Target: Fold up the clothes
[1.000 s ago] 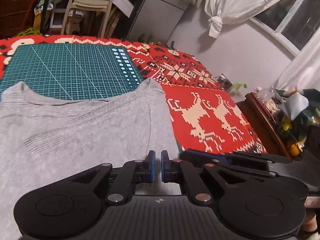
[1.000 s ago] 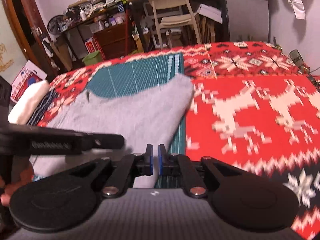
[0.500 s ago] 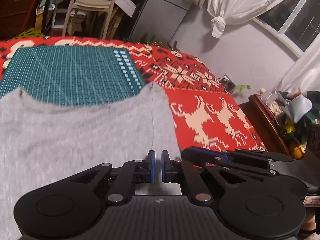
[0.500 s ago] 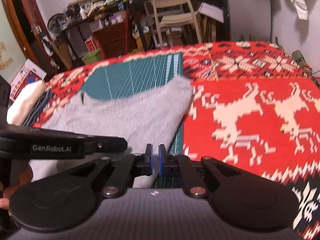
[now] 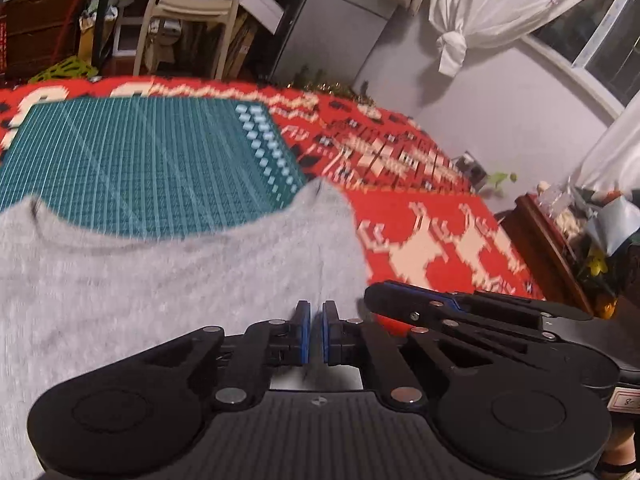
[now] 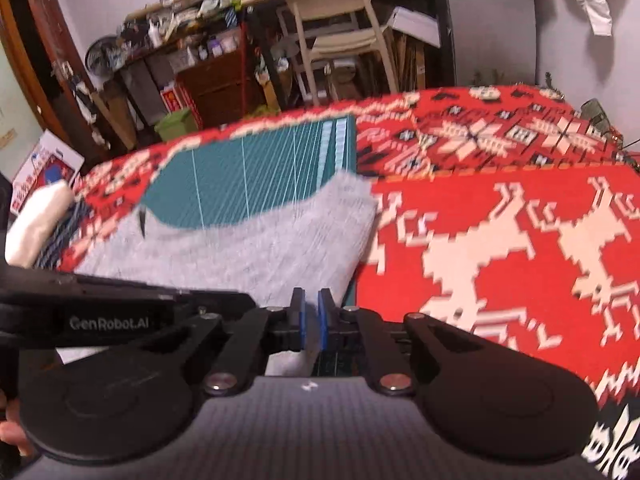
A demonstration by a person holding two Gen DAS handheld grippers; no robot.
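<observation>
A grey knit garment (image 5: 160,280) lies flat, partly on a green cutting mat (image 5: 140,160) and partly on a red patterned blanket (image 5: 440,240). My left gripper (image 5: 314,330) is shut on the garment's near edge, close to its right side. In the right wrist view the same garment (image 6: 260,248) spreads leftward, and my right gripper (image 6: 312,320) is shut on its near right corner. The grippers sit side by side: the right gripper (image 5: 440,312) shows beside the left one, and the left gripper (image 6: 120,312) shows in the right wrist view.
The blanket (image 6: 500,240) spreads wide to the right of the mat (image 6: 260,168). A white rolled cloth (image 6: 36,224) lies at the far left edge. A pale chair (image 6: 340,20) and cluttered shelves stand behind. A wooden side table (image 5: 560,248) with clutter stands right.
Both grippers have drawn the grey garment back toward the camera. Its far edge has slid down the mat, baring more green. Both stay shut.
</observation>
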